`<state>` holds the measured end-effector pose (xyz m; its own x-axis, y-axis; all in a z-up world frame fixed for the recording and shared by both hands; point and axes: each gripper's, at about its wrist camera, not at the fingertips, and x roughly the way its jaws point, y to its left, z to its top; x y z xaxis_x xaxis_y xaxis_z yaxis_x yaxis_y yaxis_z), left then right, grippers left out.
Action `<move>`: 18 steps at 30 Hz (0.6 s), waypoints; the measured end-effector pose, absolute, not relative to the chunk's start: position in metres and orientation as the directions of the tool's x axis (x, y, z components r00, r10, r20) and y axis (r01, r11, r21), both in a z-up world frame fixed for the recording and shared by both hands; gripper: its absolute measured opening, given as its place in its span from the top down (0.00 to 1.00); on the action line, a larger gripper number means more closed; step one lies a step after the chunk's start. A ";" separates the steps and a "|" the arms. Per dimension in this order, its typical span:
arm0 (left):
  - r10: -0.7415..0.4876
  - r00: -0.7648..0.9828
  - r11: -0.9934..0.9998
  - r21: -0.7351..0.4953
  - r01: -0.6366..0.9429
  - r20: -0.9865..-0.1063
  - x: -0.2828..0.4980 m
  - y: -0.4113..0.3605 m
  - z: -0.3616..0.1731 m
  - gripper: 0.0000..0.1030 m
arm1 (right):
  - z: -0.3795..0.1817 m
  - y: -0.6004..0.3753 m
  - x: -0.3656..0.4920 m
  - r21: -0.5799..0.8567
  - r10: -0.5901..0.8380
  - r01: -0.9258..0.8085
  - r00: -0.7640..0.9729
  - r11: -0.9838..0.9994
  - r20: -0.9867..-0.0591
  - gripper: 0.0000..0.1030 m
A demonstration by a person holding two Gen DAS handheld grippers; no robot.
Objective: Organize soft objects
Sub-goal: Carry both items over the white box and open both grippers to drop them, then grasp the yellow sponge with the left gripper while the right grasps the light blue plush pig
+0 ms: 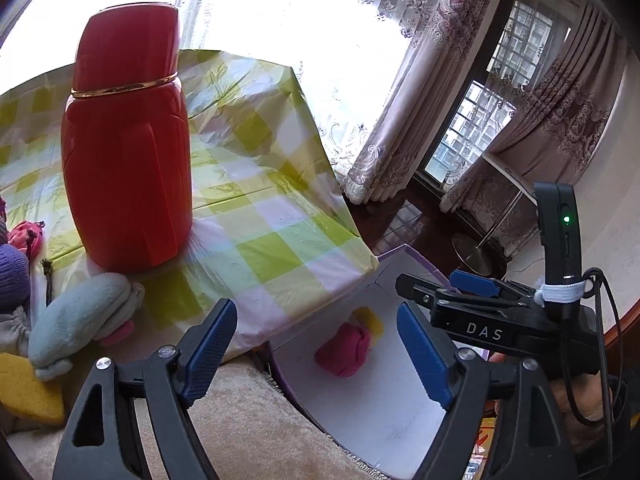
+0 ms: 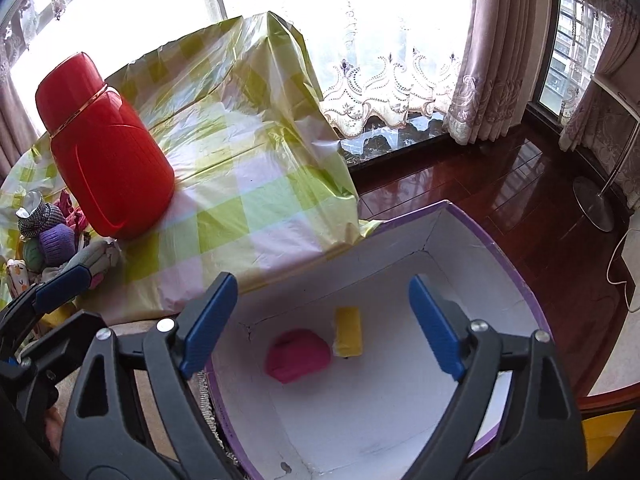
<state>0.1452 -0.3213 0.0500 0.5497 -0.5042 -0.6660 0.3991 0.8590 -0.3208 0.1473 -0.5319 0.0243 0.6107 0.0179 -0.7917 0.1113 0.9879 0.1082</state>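
A white box with a purple rim (image 2: 496, 248) stands on the floor beside the table and also shows in the left wrist view (image 1: 400, 408). A pink rolled sock (image 2: 298, 354) and a yellow soft block (image 2: 348, 332) lie inside it; both show in the left wrist view too, the sock (image 1: 344, 350) and the block (image 1: 370, 320). My right gripper (image 2: 324, 326) is open and empty above the box. My left gripper (image 1: 316, 354) is open and empty over the table edge, and appears at the left of the right wrist view (image 2: 60, 288). A pale blue-grey sock roll (image 1: 76, 320) lies left of it. The right gripper's side (image 1: 480, 320) shows above the box.
A tall red thermos (image 1: 126, 152) stands on the green-checked tablecloth (image 1: 260, 184). More soft items lie at the table's left: a purple roll (image 2: 56, 244), a checked one (image 2: 42, 216), a pink pouch (image 1: 26, 236), a yellow piece (image 1: 24, 392). A floor lamp base (image 2: 592, 200) stands on dark wood floor.
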 end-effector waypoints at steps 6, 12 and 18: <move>-0.459 0.564 0.888 -0.331 0.320 -0.687 0.142 -0.298 0.045 0.19 | 0.032 -0.541 0.141 0.157 0.041 0.128 0.636 0.979 -0.770 0.14; -0.419 0.583 0.908 -0.304 0.289 -0.696 0.126 -0.279 0.047 0.19 | 0.032 -0.525 0.142 0.175 0.087 0.082 0.621 0.981 -0.779 0.14; -0.399 0.607 0.917 -0.322 0.237 -0.688 0.109 -0.250 0.049 0.19 | 0.031 -0.493 0.141 0.193 0.155 -0.003 0.604 0.981 -0.781 0.14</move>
<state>0.1090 -0.2503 0.0489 0.6069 -0.3985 -0.6877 0.2372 0.9166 -0.3218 0.1413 -0.4931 0.0314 0.6045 0.1550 -0.7814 -0.0028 0.9813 0.1925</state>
